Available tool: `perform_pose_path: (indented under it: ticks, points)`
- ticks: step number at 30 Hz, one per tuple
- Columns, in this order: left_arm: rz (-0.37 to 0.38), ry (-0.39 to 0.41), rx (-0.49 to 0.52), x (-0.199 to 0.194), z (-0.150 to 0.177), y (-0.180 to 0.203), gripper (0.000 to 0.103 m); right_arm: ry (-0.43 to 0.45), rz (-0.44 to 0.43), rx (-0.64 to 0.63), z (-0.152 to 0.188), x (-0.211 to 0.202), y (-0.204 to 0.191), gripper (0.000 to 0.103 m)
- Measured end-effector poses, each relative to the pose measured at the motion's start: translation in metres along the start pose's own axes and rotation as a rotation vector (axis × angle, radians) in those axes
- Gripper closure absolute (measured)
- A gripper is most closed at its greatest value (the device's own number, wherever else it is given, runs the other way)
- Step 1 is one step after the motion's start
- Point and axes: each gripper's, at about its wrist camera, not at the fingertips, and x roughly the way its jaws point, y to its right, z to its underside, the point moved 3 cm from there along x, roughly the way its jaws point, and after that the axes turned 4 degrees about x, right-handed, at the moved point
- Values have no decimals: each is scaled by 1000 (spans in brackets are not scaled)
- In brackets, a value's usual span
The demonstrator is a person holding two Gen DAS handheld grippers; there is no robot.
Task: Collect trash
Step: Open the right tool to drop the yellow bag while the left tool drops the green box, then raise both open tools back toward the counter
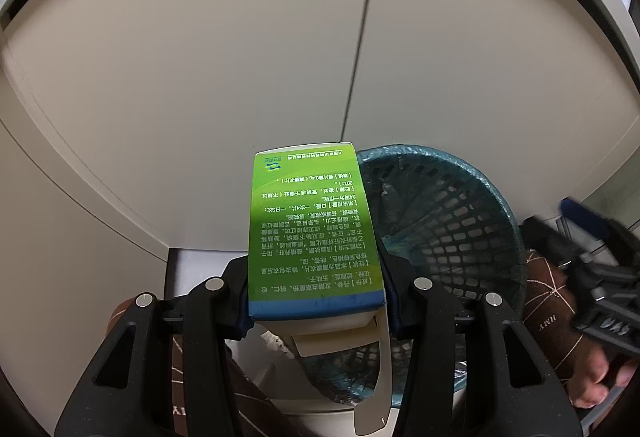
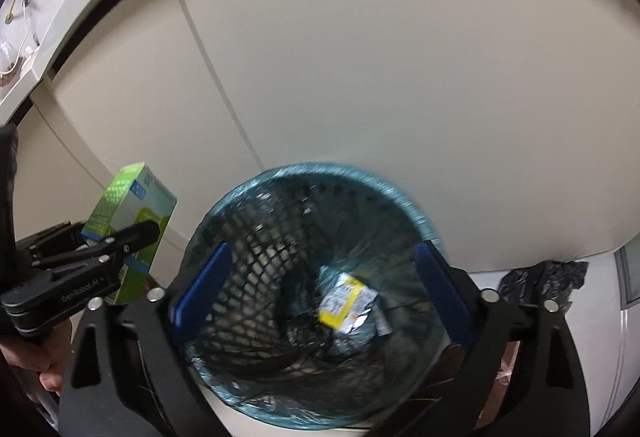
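While the left gripper (image 1: 316, 301) clamps the green box (image 1: 310, 233), the right gripper (image 2: 320, 293) stands spread and empty above the mesh bin (image 2: 248, 261); blur obscures the yellow wrapper (image 2: 346, 301) inside.

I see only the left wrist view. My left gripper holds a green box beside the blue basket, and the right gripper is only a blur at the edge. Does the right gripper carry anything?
Observer: No. The right gripper is open and empty, directly above the basket.
Operator: Is something already inside the basket?
Observer: Yes, a yellow packet lies at the bottom, on the liner.
Operator: After I drop the green box, is there other trash near?
Observer: A crumpled black bag lies on the floor to the right of the basket.
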Motion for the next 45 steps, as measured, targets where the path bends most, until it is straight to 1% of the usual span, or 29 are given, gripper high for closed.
perform_pose_path:
  ticks: [1,4,7,17,22,24,25,27,28,29,31,33,37,38,42,45]
  points:
    - [0,-1,6,10,10,-3,56,12,15,-5,-1,-4,3,10]
    - [11,-15,14,19,10,8,56,44,47,-27,-4,-16,10,8]
    - [22,-26,28,24,10,16,56,48,78,-39,-4,-22,18,8]
    - [55,-71,88,41,15,44,55,36,100,18,-7,-36,54,8]
    - [54,-61,113,41,16,52,53,34,103,28,-7,-41,60,8]
    - [52,-58,112,38,16,50,48,32,99,29,-7,-42,60,8]
    - [49,-55,107,37,16,49,41,30,100,27,-7,-43,59,8]
    - [53,-42,93,33,15,45,39,33,102,18,-9,-42,57,8]
    - [51,-39,91,31,14,45,35,36,103,13,-9,-42,55,8]
    - [44,-32,89,28,14,43,28,38,104,9,-10,-43,54,8]
    - [40,-13,85,20,11,43,27,43,104,8,-11,-46,51,8]
    - [37,4,82,11,9,42,22,48,103,6,-12,-49,48,8]
    - [32,59,67,-14,-2,37,9,67,110,-14,-19,-59,40,8]
    - [31,73,61,-22,-5,36,7,74,108,-18,-22,-63,38,8]
    - [42,118,32,-51,-21,27,6,102,111,-19,-36,-80,35,8]
    - [25,151,24,-74,-34,18,6,116,106,-3,-49,-92,34,8]
